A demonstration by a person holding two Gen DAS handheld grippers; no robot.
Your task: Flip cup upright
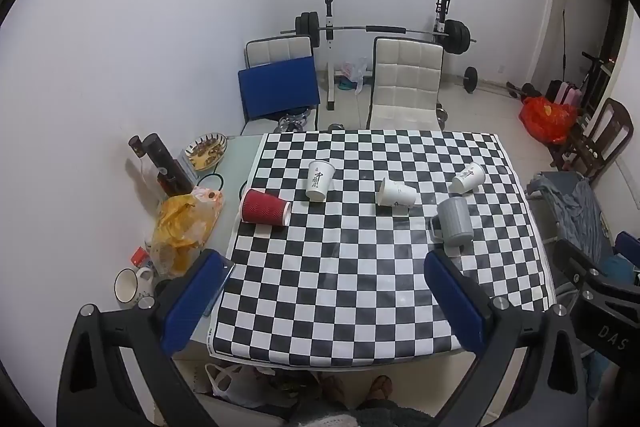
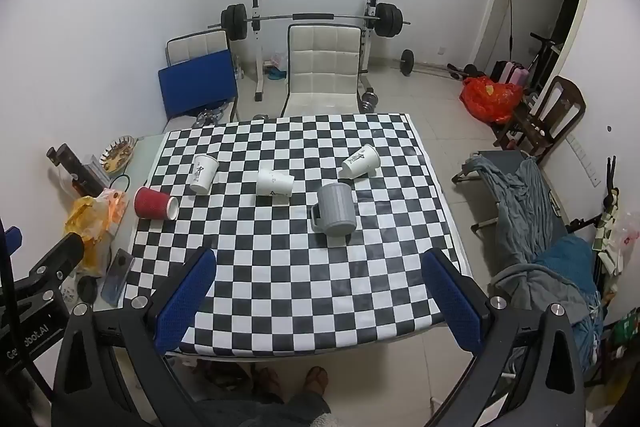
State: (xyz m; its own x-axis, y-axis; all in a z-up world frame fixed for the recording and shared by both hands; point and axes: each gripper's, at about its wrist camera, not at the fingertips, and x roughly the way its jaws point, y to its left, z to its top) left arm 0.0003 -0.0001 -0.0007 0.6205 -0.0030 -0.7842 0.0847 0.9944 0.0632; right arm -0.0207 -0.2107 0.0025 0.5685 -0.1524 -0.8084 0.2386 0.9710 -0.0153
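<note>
On the checkered tablecloth five cups are spread in a loose row. Farthest left, the red ribbed paper cup lies on its side at the cloth's left edge, mouth toward the right. Just beyond it a white printed paper cup stands upright, leaning slightly in the fisheye view. Near the middle, a second white paper cup lies on its side. To its right the grey ribbed mug appears to stand mouth-down, handle to the left, though the distortion makes this hard to confirm. Farthest right, a third white paper cup lies tipped on its side.

The left gripper hovers over the near part of the cloth, jaws spread wide and empty. The right gripper likewise hangs released, blue pads well apart, nothing between them, the grey mug nearest ahead.
</note>
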